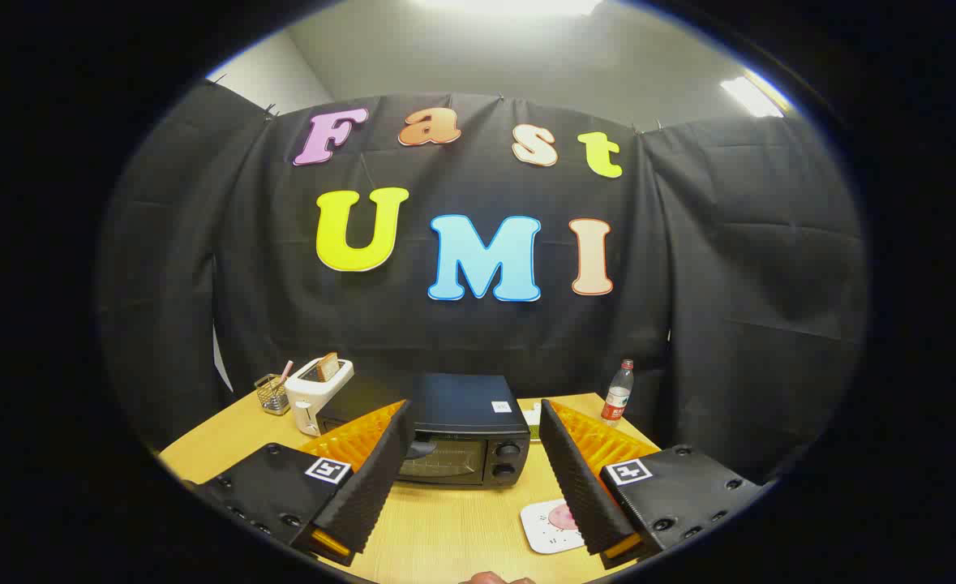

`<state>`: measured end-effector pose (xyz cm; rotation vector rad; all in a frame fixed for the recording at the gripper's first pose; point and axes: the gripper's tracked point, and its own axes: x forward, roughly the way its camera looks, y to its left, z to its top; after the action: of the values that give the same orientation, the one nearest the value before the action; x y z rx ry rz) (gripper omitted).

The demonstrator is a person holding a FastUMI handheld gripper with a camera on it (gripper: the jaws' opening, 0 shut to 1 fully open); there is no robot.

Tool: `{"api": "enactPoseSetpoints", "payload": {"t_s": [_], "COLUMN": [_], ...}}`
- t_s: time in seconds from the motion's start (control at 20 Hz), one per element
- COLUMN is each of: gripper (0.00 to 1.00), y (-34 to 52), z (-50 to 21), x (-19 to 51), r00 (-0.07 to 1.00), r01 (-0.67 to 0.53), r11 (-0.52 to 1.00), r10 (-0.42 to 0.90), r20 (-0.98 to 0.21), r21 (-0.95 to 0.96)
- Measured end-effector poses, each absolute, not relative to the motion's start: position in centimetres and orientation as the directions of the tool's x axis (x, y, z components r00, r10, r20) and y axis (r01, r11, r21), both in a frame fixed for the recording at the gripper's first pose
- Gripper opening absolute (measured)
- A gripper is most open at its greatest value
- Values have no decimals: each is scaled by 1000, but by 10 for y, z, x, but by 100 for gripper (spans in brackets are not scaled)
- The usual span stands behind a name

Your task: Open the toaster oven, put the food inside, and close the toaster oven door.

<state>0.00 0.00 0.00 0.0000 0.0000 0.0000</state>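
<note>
tabletop (453,527) | toaster oven (457,438) door closed, beyond fingers, centred | gripper (475,470) spread wide, holding nothing | food on white plate (544,527) by right finger | risk: finger clips plate w/ approach; handle half hidden, may miss it

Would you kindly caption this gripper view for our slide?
Open gripper faces the closed toaster oven on a wooden table, food plate nearby.

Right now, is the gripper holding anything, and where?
Nothing. The gripper is open, fingers apart with only table between them; the oven sits beyond, door shut.
</note>
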Motion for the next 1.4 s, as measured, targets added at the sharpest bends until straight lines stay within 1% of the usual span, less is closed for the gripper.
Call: {"api": "enactPoseSetpoints", "payload": {"t_s": [0.65,1.05,1.25,1.4], "gripper": [98,98,98,98], "y": [17,23,31,36], "z": [12,6,-8,-7], "x": [-7,19,37,49], "r00": [999,999,997,997], "r01": [-32,-17,-23,-28], "r11": [999,1000,999,998], "r10": [32,16,20,23], "r20": [4,-39,-80,-77], "r21": [-27,-22,-38,-64]}}
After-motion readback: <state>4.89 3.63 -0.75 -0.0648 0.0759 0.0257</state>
